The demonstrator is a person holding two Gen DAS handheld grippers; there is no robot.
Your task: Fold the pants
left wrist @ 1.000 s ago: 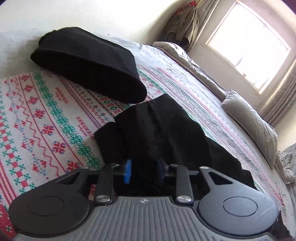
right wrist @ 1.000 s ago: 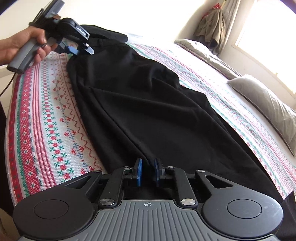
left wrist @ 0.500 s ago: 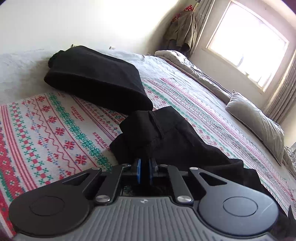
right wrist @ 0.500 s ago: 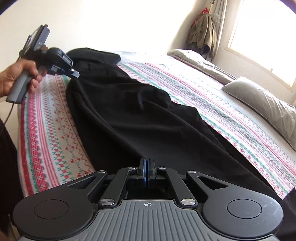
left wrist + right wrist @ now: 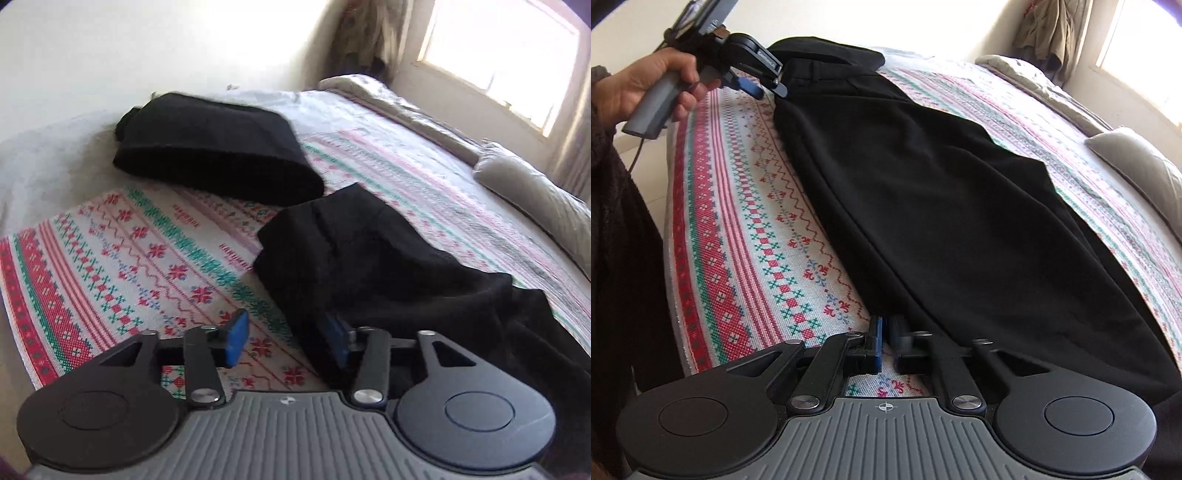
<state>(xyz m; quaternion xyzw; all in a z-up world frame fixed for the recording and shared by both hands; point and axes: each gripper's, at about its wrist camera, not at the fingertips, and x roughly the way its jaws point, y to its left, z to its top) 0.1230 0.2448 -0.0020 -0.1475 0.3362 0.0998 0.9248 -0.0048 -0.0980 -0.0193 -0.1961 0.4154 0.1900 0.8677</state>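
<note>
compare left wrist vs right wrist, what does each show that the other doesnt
Only the left wrist view: the left gripper close up, its jaws opening beside the waist end of the pants, nothing between the pads.

Only the right wrist view: the hand holding that gripper, the pants at full length, and the right gripper opening slightly at their near edge, with only blanket showing in the gap.

Both: the pants, folded black pile, patterned blanket, pillow.
</note>
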